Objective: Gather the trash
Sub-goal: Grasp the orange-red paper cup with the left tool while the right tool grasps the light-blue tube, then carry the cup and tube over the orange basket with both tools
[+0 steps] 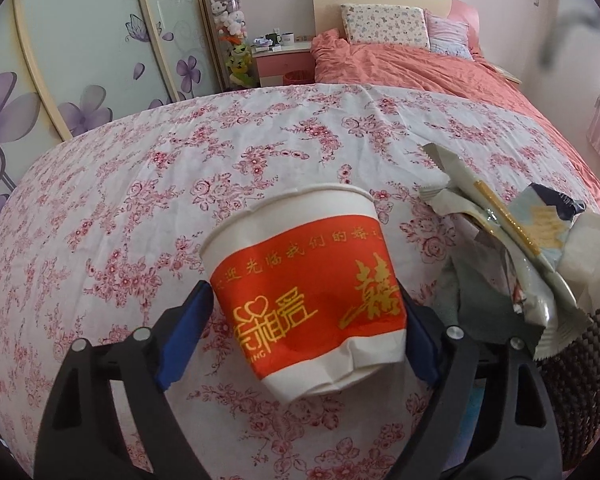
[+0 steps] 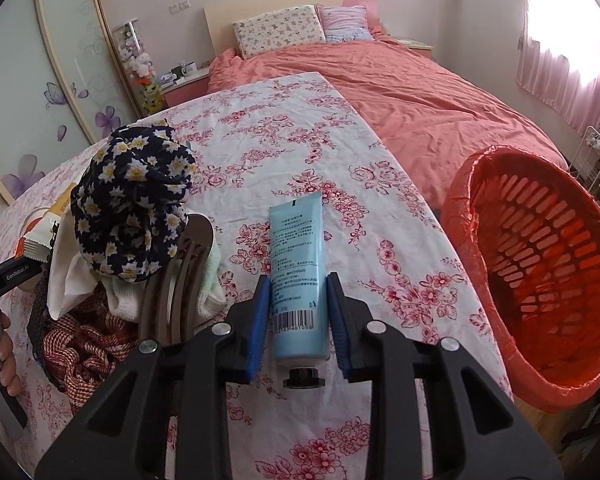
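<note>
Red plastic bin (image 2: 540, 264) with its red liner looks completely empty from where we're standing, so we'd say we're right at the start here. Nothing has gone in yet as far as we can see, and both pieces of trash are still on the floral tablecloth (image 1: 140, 200).

Our left gripper (image 1: 306, 320) has its jaws spread wide around a paper cup (image 1: 300, 280). The blue pads sit right at the cup's sides, but we honestly can't tell whether they're pressing or just flanking it. The cup is white with a red band and gold lettering. It's tipped over toward us and crumpled at the base, so it'll probably squash easily if we clamp hard.

Our right gripper (image 2: 298, 312) is set narrow around a light blue tube (image 2: 298, 276) that lies flat on the cloth, black cap pointing toward us. The pads are just beside its lower body, and we can't say for sure they've bitten yet. The tube looks soft and fairly flat, barcode side up.

Off beside the cup there's a woven basket (image 1: 580, 360) stuffed with wrappers (image 1: 500, 240), cloth and odds and ends, some of which may count as trash too. What's left for us: secure both grips, lift, and carry across to the bin standing just past the table's right edge.
</note>
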A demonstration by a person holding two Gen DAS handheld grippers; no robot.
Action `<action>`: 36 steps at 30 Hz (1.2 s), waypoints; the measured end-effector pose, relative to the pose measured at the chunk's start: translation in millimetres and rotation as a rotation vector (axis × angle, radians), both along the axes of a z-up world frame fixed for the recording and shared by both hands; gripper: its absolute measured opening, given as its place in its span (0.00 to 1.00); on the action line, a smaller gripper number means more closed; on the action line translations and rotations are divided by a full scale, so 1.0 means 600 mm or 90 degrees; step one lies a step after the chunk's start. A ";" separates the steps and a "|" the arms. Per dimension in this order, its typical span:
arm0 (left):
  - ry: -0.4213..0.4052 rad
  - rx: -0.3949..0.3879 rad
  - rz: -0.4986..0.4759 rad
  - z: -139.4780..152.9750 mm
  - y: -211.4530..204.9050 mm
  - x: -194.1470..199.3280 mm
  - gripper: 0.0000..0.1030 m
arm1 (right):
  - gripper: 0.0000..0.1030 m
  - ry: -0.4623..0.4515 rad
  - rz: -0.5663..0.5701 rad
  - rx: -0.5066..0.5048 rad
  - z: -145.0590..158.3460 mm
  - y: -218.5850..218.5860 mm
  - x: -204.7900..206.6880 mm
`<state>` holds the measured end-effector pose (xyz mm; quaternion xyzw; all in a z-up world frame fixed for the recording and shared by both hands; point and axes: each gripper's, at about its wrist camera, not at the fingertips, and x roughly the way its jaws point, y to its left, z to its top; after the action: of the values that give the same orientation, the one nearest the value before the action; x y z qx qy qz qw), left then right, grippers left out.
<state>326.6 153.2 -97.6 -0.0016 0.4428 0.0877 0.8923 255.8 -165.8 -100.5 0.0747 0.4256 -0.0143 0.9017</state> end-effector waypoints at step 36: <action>-0.111 0.000 -0.085 0.154 -0.067 -0.130 0.78 | 0.27 -0.111 -0.013 0.007 0.108 -0.030 -0.093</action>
<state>248.6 113.0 -5.0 0.0203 0.3628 0.0272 0.9313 199.9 -184.1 -35.9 0.0847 0.3445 -0.0147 0.9348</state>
